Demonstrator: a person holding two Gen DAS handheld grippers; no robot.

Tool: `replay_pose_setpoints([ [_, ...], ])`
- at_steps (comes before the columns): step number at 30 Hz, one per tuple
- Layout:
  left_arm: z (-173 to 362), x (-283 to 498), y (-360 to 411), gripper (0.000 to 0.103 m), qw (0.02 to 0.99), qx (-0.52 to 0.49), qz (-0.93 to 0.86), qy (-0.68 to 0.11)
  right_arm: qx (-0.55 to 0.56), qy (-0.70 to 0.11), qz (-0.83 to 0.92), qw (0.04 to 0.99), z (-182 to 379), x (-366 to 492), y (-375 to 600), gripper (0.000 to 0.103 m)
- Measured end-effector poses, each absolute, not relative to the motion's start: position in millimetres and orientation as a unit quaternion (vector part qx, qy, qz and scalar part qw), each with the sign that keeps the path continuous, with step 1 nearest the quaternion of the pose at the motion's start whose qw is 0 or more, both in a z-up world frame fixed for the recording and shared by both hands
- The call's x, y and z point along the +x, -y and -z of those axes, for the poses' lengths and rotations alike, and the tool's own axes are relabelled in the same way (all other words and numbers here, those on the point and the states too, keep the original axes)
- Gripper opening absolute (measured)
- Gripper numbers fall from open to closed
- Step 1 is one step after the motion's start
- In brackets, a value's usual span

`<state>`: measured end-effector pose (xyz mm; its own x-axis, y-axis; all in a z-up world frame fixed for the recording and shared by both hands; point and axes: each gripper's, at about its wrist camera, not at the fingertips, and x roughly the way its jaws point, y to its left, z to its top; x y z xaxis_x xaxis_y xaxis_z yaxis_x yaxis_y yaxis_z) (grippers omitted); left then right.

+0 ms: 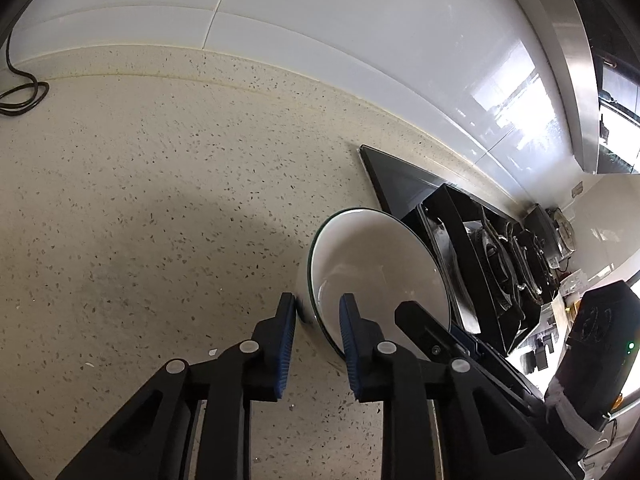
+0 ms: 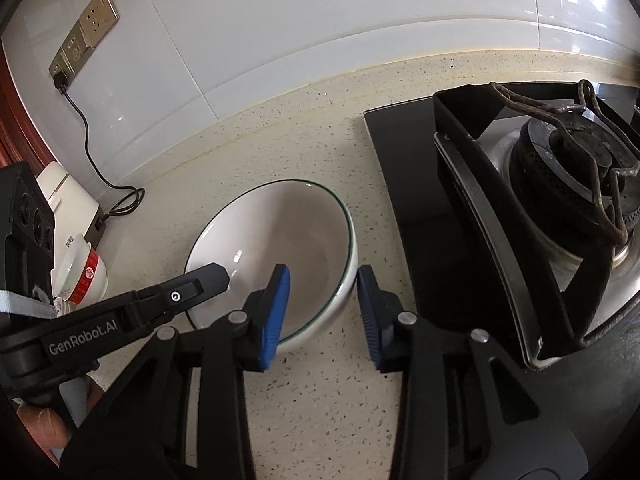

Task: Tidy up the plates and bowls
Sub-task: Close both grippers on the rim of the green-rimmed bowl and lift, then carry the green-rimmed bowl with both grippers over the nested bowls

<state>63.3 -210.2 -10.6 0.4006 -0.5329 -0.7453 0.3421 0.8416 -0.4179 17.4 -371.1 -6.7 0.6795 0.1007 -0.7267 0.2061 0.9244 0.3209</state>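
My left gripper (image 1: 316, 320) and right gripper (image 2: 324, 308) each straddle the bowl (image 2: 280, 240) rim on the surface (image 2: 320, 400), at nine and three o'clock; pads near, not visibly pinching.

Both wrist views close, angled down at countertop (image 1: 120, 200); shared: white bowl (image 2: 280, 232), stove (image 2: 560, 184).

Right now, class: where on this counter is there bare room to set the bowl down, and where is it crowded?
Free: the speckled countertop left of the bowl, back to the tiled wall, short of the black cable. Crowded: the bowl's right side, close by the stove; small jars crowd the far-left corner.
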Motion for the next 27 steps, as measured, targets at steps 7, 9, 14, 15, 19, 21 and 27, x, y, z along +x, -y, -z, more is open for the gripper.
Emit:
replay_pose_setpoints([
  [7,10,61,205,0.019,0.833,-0.096,0.261,-0.478,0.192,-0.396,0.033,0.897,4,13,372,0.032],
  [9,10,59,203,0.019,0.833,-0.096,0.261,-0.478,0.193,-0.396,0.032,0.897,4,12,371,0.032],
  [14,10,57,197,0.019,0.832,-0.100,0.261,-0.479,0.191,-0.395,0.033,0.898,2,9,367,0.032],
  [15,10,56,196,0.019,0.832,-0.101,0.261,-0.479,0.190,-0.395,0.032,0.898,1,8,365,0.032],
  [19,5,54,186,0.019,0.835,-0.109,0.260,-0.473,0.185,-0.393,0.029,0.900,-5,7,355,0.032],
  [21,2,53,178,0.019,0.836,-0.114,0.261,-0.469,0.180,-0.391,0.028,0.902,-8,9,349,0.032],
  [27,-10,52,151,0.018,0.842,-0.132,0.256,-0.455,0.164,-0.388,0.018,0.907,-18,14,326,0.032],
])
